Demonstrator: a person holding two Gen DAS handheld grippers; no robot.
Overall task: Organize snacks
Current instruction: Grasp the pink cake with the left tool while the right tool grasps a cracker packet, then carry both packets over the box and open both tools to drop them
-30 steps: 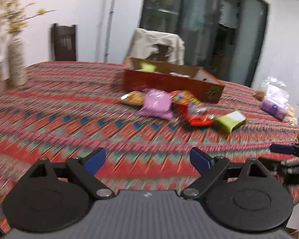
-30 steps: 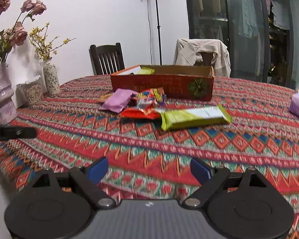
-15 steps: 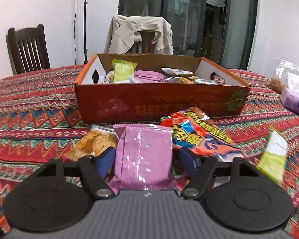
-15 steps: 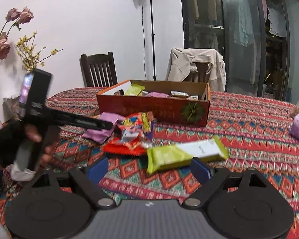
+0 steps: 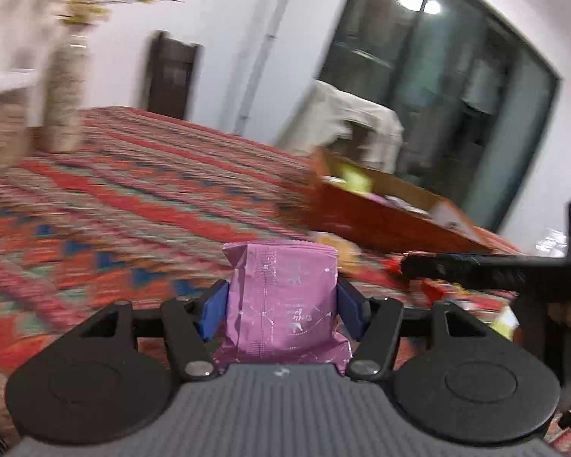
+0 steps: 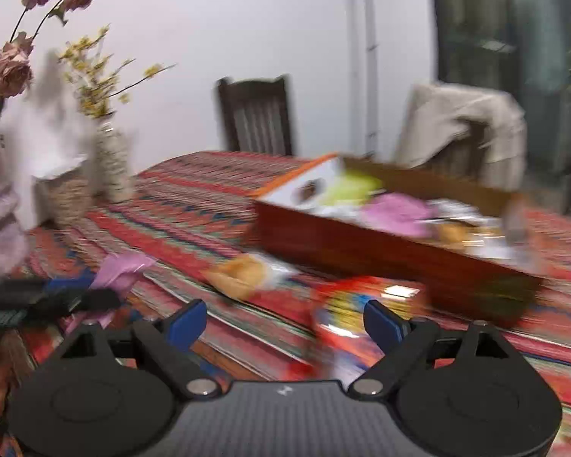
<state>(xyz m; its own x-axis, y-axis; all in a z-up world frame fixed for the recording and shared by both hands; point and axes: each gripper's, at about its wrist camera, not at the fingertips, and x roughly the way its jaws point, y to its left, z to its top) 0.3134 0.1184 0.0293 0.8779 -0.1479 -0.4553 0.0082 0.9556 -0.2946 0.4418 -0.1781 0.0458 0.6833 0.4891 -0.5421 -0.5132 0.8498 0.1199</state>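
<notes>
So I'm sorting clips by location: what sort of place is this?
Most likely a home dining room: a table under a patterned red tablecloth, a dark wooden chair at it, and vases of flowers against the wall.

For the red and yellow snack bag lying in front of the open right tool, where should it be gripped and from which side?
Judging by its pose, the red and yellow snack bag lies flat on the tablecloth, just short of the box. The right tool would best come from above and the near side, closing across the bag's narrow width near its closest end. Blur hides its exact edges.
</notes>
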